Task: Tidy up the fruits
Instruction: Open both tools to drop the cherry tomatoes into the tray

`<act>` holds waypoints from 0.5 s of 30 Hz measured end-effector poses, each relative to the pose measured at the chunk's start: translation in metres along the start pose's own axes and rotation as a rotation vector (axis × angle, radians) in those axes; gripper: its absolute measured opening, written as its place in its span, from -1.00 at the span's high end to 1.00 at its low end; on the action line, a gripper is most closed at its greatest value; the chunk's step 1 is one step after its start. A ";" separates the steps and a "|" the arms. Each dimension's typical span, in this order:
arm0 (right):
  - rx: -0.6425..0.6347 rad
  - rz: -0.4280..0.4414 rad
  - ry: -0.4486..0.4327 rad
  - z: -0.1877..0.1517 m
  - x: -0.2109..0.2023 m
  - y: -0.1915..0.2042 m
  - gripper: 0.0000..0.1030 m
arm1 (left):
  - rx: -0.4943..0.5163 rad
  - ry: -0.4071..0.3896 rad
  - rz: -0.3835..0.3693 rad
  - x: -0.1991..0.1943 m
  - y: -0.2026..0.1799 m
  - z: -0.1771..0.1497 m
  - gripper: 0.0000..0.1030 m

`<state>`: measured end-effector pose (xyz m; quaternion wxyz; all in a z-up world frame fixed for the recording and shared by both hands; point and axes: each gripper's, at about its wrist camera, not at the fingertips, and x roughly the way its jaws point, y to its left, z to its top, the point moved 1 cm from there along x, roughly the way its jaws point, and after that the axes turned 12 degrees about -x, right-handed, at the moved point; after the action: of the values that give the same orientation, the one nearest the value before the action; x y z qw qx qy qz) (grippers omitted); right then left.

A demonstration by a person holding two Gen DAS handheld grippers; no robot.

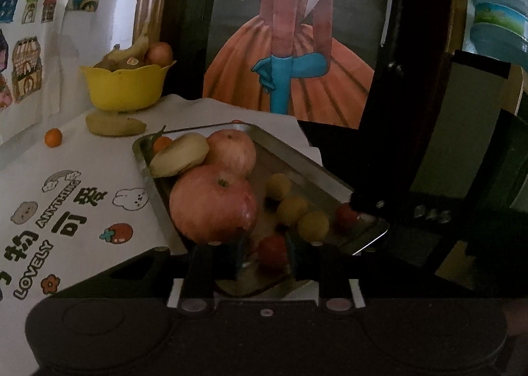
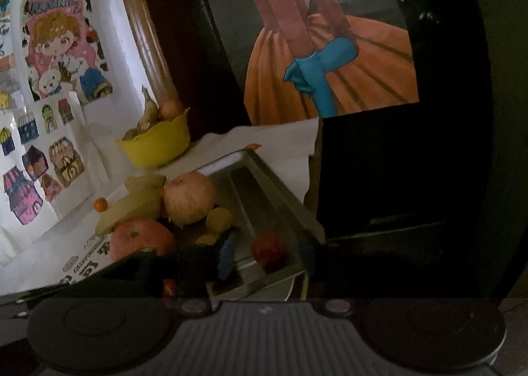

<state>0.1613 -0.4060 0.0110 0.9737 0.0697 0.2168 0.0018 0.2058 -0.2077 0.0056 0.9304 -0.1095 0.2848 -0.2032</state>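
Left gripper (image 1: 264, 252) sits part open over the metal tray (image 1: 303, 158), a small red fruit (image 1: 272, 249) loose between its fingers; right gripper (image 2: 264, 255) likewise, nothing pinched; big apple (image 1: 213, 206) just left could roll if nudged, I reckon.

1. A metal tray (image 1: 330, 174) sits on the bench (image 1: 99, 171), near the left gripper (image 1: 264, 254).
2. In the tray's left half, two apples (image 1: 213, 207) lie one behind the other, touching, with a banana (image 1: 180, 158) leaning on the far one.
3. To their right in the tray lie several small round fruits (image 1: 292, 207).
4. Behind and left of the tray stands a bowl (image 1: 127, 85) holding fruit.
5. Another banana (image 1: 115, 125) lies just before the bowl, a small orange (image 1: 53, 137) to its left.
6. A framed picture (image 1: 297, 46) stands behind the bench.
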 end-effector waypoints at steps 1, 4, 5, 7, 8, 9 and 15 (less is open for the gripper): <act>0.002 -0.005 -0.008 0.001 -0.003 -0.002 -0.05 | -0.005 0.001 0.001 0.000 0.001 0.000 0.30; 0.005 -0.028 -0.038 0.007 -0.015 -0.006 -0.27 | -0.022 0.003 -0.013 -0.006 0.001 0.002 0.04; 0.004 -0.039 -0.052 0.009 -0.020 -0.007 -0.33 | -0.028 -0.001 -0.021 -0.009 0.001 0.003 -0.03; 0.001 -0.055 -0.082 0.015 -0.031 -0.008 -0.52 | -0.041 -0.018 -0.037 -0.018 0.001 0.005 -0.31; -0.002 -0.061 -0.097 0.018 -0.036 -0.008 -0.56 | -0.048 -0.031 -0.046 -0.023 0.001 0.007 -0.36; -0.006 -0.069 -0.112 0.021 -0.042 -0.008 -0.63 | -0.054 -0.045 -0.055 -0.029 0.002 0.008 -0.43; -0.033 -0.091 -0.196 0.038 -0.071 0.002 -0.90 | -0.082 -0.149 -0.068 -0.066 0.008 0.022 -0.86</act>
<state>0.1132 -0.4114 0.0752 0.9903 0.0434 0.1236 -0.0458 0.1711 -0.1699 0.0531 0.9363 -0.1718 0.2188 -0.2143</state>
